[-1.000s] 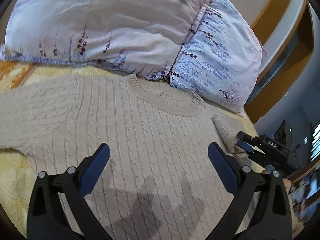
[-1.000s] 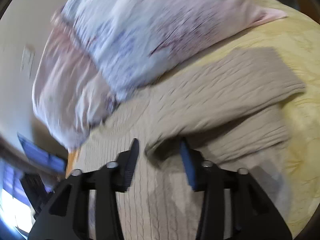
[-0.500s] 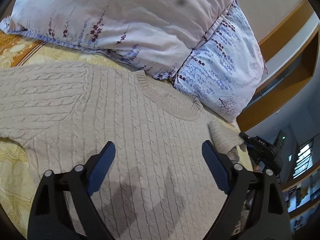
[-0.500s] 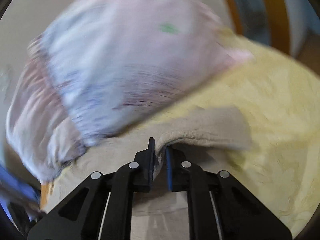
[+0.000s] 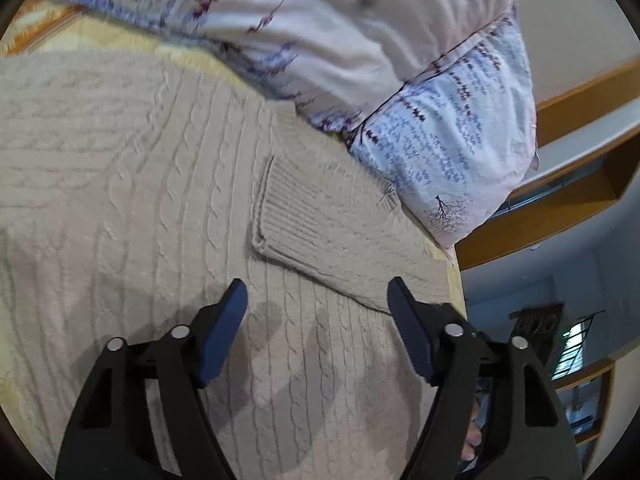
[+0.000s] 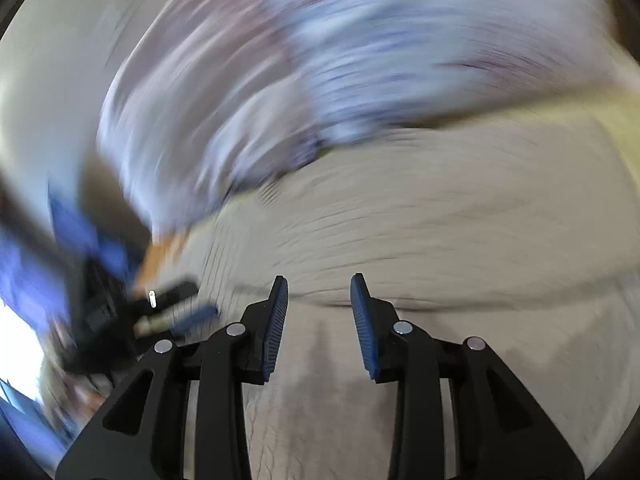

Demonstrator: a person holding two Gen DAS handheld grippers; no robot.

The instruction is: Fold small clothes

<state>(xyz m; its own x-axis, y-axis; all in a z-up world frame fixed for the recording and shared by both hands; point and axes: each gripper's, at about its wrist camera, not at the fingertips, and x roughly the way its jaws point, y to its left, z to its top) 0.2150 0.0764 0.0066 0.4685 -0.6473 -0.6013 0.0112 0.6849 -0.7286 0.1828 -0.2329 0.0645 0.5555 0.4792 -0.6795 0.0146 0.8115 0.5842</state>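
Open left gripper (image 5: 316, 300) above beige sweater (image 5: 140, 200) (sleeve (image 5: 320, 224) folded in)

The right wrist view is smeared by motion blur, and the sweater (image 5: 140, 200) is cut off at the left wrist frame's edge.

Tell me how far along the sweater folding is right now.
Early stage. Done: one sleeve lies folded across the chest of the beige sweater, cuff toward the middle. In hand: nothing; the left gripper and right gripper both hover open over the knit. Left: the other sleeve is spread out flat toward the left edge of the left wrist view, and the body is not yet folded.
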